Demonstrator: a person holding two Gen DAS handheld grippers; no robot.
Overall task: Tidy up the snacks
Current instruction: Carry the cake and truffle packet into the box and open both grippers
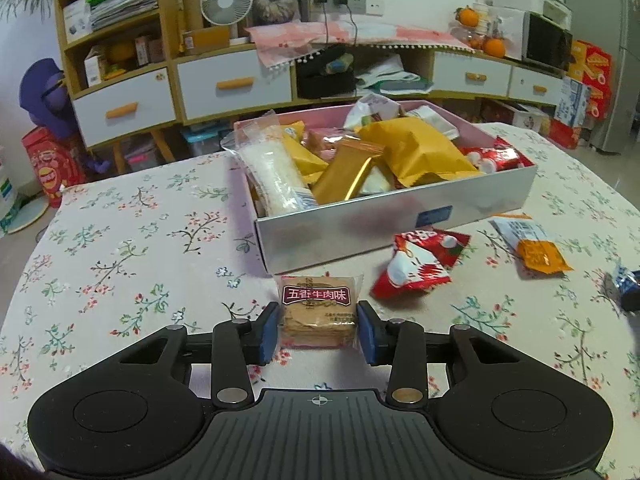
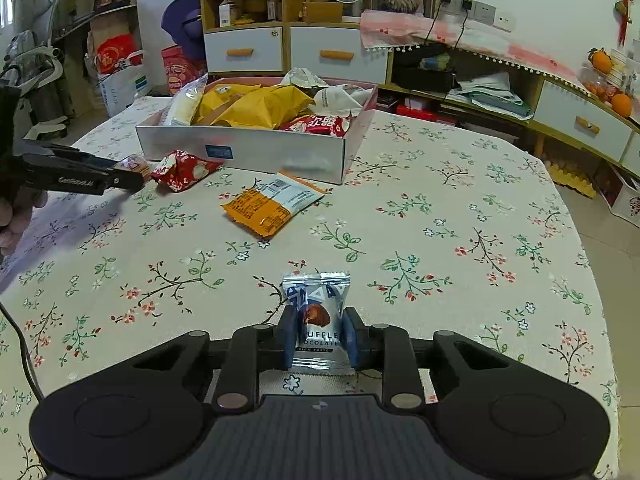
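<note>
Blue pads on our left gripper point(image 1: 317, 328) bracket a square brown biscuit packet point(image 1: 318, 312) lying on the floral tablecloth point(image 1: 132, 248); the left pad touches the wrapper's edge, the right one sits just beside it, so we cannot tell whether they are clamped. Our right gripper point(image 2: 319, 338) is pressed against both sides of a silver truffle chocolate packet point(image 2: 317, 312) (label facing up). At one o'clock from the biscuit lies a red-and-white candy packet point(image 1: 420, 262), and farther toward three o'clock an orange-and-white packet point(image 1: 530, 246). At twelve o'clock stands the silver-sided snack box point(image 1: 400, 222), heaped with yellow, gold and white wrappers.
</note>
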